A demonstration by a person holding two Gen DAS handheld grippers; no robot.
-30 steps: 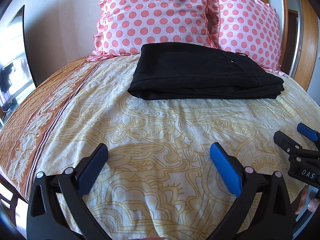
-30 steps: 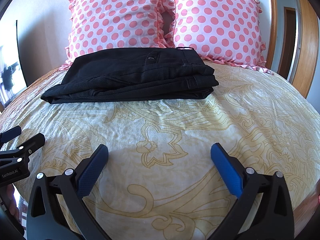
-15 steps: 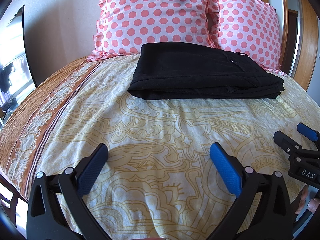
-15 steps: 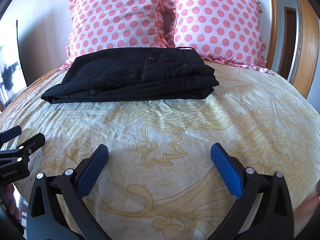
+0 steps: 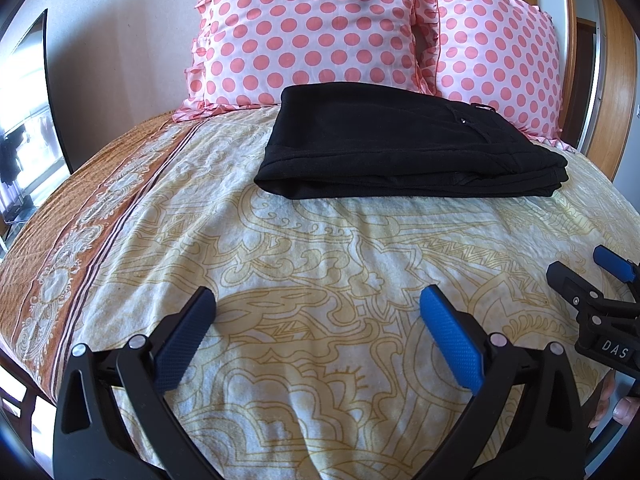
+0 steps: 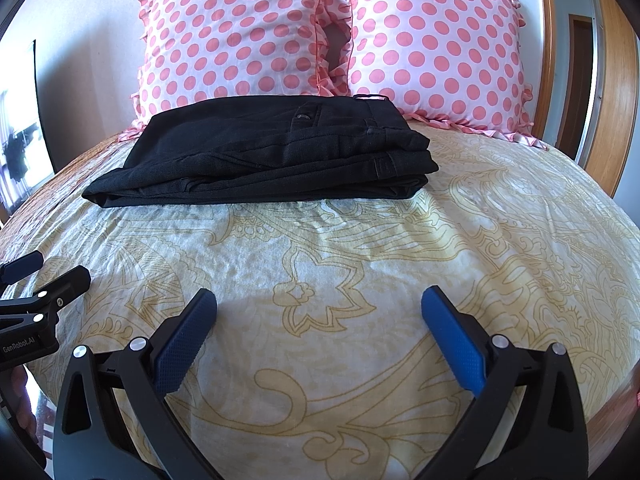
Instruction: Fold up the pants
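Black pants [image 5: 404, 148] [image 6: 272, 152] lie folded in a flat stack on the bed, just in front of the pillows. My left gripper [image 5: 316, 312] hovers open over the bedspread, well short of the pants, with nothing between its blue pads. My right gripper [image 6: 318, 312] is likewise open and empty, a similar distance back from the stack. The right gripper's fingers [image 5: 576, 284] show at the right edge of the left wrist view. The left gripper's fingers [image 6: 48, 280] show at the left edge of the right wrist view.
Two pink polka-dot pillows [image 5: 312, 32] [image 6: 436, 40] lean against the wall behind the pants. The cream patterned bedspread [image 5: 320, 248] has a brown border [image 5: 80, 248] along its left side. A wooden door frame [image 6: 616, 92] stands at the right. A person's fingers [image 5: 616, 404] hold the right gripper.
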